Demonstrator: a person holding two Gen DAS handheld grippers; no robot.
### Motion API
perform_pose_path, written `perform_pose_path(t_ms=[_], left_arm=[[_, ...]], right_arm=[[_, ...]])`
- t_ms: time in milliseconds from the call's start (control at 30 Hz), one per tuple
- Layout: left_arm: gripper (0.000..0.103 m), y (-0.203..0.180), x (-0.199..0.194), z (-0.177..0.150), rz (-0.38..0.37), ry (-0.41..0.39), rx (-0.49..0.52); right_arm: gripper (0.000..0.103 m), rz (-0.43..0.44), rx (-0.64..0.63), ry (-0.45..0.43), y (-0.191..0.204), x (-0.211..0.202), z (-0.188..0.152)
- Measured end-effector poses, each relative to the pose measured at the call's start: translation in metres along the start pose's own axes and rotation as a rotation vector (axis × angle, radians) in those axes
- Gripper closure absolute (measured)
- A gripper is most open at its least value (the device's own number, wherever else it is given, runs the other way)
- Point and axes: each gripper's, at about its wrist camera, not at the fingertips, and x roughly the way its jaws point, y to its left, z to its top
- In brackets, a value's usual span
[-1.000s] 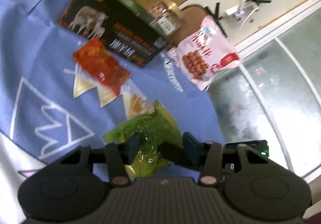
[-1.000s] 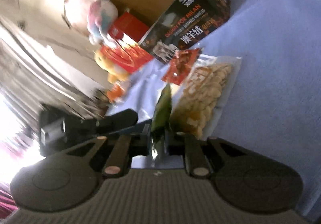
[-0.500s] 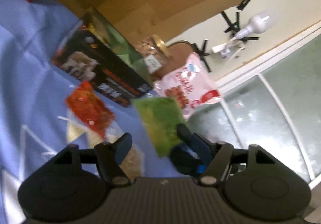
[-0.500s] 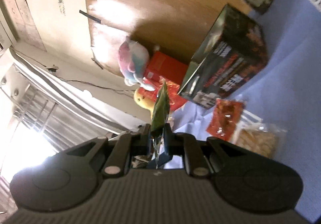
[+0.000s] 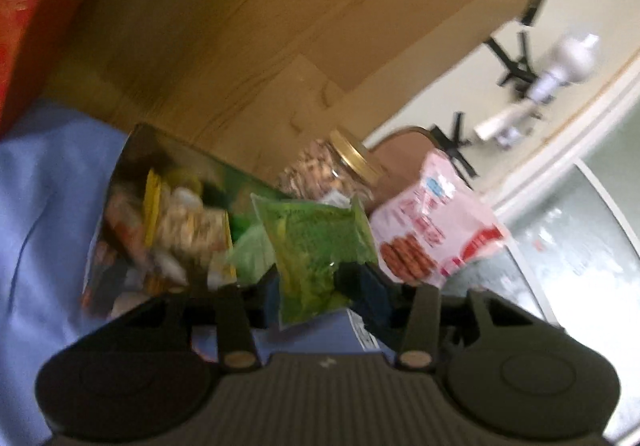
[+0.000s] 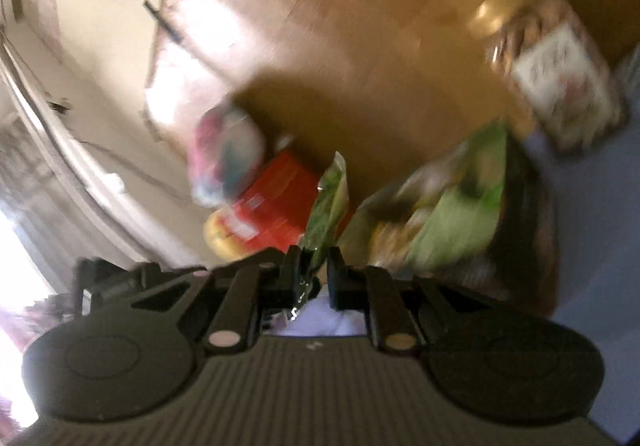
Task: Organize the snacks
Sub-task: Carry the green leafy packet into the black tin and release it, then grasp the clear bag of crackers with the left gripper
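A green snack packet (image 5: 312, 242) hangs in the air, seen flat in the left wrist view and edge-on (image 6: 328, 198) in the right wrist view. My right gripper (image 6: 314, 270) grips its lower end, and its jaws are opening. My left gripper (image 5: 314, 290) has the packet's lower part between its fingers; its jaws are closing, and no firm press shows. Just behind stands an open dark box (image 5: 168, 226) full of mixed snacks, which the right wrist view shows to the right of the packet (image 6: 460, 226). Both views are blurred.
A gold-lidded glass jar (image 5: 332, 170) and a pink snack bag (image 5: 432, 234) stand right of the box against a wooden headboard (image 5: 280, 26). A red box (image 6: 276, 202) and a plush toy (image 6: 228, 154) lie further along. A blue bedspread (image 5: 40, 206) covers the surface.
Both grippers rose from the bedspread with the green packet and moved toward the open box. The red packet and the clear bags on the cloth have dropped out of view.
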Motion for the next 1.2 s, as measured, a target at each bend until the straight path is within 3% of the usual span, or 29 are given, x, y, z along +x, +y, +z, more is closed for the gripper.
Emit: perform_pose_path(t_ms=[33,100,133,200,300,467,567,733,833,967,1100,1200], left_arm=[[0.062,0.001,0.012,0.007,0.031,0.003,-0.004],[0.062,0.002,0.032,0.015,0.113,-0.005,0.003],[0.062,0.002,0.039,0.016,0.141,-0.009,0.014],[0.061,0.004,0.047,0.014,0.173,-0.013,0.027],[0.061,0.005,0.046,0.006,0.165,-0.013,0.019],[0.061,-0.016,0.002,-0.014,0.105,-0.067,0.105],[0.055,-0.023,-0.03,-0.037,0.111,-0.091,0.185],[0.055,-0.012,-0.049,-0.086,0.131,-0.003,0.207],[0.055,-0.001,-0.046,-0.113,0.099,0.092,0.169],[0.055,0.007,-0.037,-0.137,0.075,0.166,0.123],[0.055,0.014,-0.031,-0.147,0.062,0.193,0.091],[0.053,0.017,-0.025,-0.151,0.026,0.197,0.06]], right_arm=[[0.076,-0.07,-0.057,-0.026,0.0,0.005,0.001],[0.052,-0.239,-0.183,-0.071,0.001,0.012,-0.003],[0.046,-0.304,-0.233,-0.104,0.0,0.011,-0.008],[0.044,-0.317,-0.322,-0.129,0.001,0.002,-0.014],[0.04,-0.353,-0.405,-0.196,0.006,-0.014,-0.016],[0.04,-0.284,-0.275,-0.216,0.01,-0.032,-0.006],[0.041,-0.235,-0.192,-0.209,0.012,-0.047,-0.007],[0.041,-0.14,-0.085,-0.046,0.001,-0.079,-0.04],[0.041,-0.202,-0.146,0.079,0.0,-0.091,-0.072],[0.041,-0.292,-0.178,0.167,0.003,-0.104,-0.102],[0.041,-0.291,-0.113,0.163,0.002,-0.12,-0.113],[0.044,-0.245,-0.025,0.142,-0.003,-0.12,-0.121]])
